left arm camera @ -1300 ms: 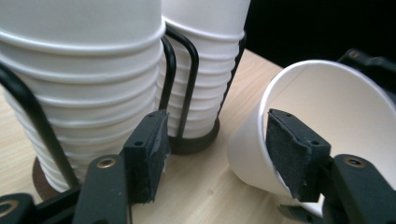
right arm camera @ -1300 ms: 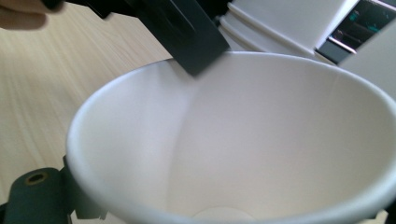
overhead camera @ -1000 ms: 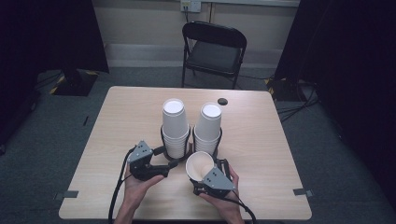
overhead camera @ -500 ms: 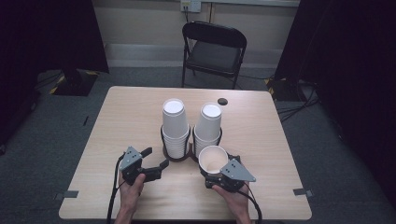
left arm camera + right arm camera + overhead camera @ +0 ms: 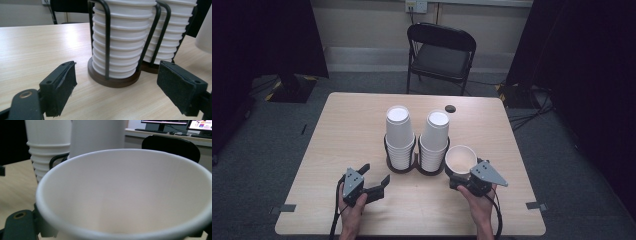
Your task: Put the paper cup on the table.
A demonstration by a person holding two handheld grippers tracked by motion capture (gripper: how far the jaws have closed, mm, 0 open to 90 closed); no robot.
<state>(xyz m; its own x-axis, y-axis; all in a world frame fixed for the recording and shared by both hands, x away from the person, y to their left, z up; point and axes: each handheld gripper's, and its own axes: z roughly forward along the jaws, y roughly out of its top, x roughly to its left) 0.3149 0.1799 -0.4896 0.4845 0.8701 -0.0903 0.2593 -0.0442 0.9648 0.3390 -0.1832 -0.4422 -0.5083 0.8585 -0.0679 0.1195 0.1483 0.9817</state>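
Note:
Two stacks of white paper cups, left (image 5: 399, 134) and right (image 5: 435, 137), stand upside down in a black wire holder (image 5: 402, 167) at the table's middle. To the right of the holder my right gripper (image 5: 460, 176) is shut on a single white cup (image 5: 460, 158), mouth up. That cup's inside (image 5: 125, 195) hides the jaws in the right gripper view. My left gripper (image 5: 374, 174) is low over the table, front left of the holder. Its jaws have just been opening and stand wide with nothing between them. The holder base (image 5: 112, 81) and stacks (image 5: 120, 37) lie just ahead of the left gripper (image 5: 117, 87).
A small black round object (image 5: 450, 108) lies on the wooden table (image 5: 347, 125) behind the stacks. A black folding chair (image 5: 441, 52) stands beyond the far edge. Bare tabletop lies to the left and right of the holder.
My right gripper carried the single cup to the right, away from the holder's front. My left gripper drew back toward the front left and its jaws spread wider.

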